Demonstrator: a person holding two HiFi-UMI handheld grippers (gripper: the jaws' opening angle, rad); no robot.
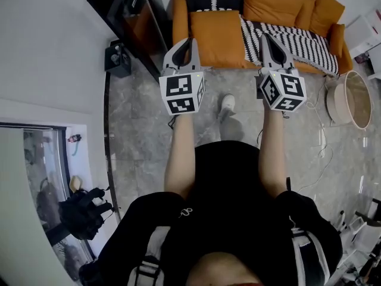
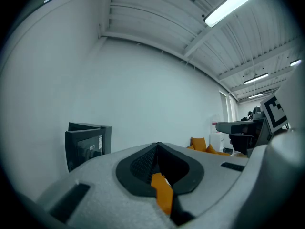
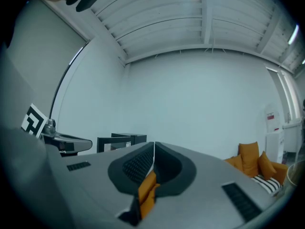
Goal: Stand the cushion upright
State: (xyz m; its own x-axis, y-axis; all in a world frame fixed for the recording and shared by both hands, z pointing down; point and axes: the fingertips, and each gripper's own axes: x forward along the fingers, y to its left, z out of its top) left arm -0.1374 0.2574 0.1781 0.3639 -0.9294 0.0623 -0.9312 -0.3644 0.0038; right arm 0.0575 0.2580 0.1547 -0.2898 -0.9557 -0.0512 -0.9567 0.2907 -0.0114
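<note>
Task not yet begun; left gripper (image 1: 191, 41) and right gripper (image 1: 264, 36) are shut, nothing gripped; the cushion (image 1: 219, 39) lies flat on the sofa (image 1: 180, 19), ahead between the 2 grippers, untouched.

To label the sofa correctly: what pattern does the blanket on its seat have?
The blanket has black-and-white stripes; the head view shows it best.

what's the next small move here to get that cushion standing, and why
Probably open both sets of fingers. The left gripper and right gripper are shut and empty, held level and seemingly just short of the cushion, which lies flat on the sofa between them. Shut, they can't take its near edge to tip it up.
</note>
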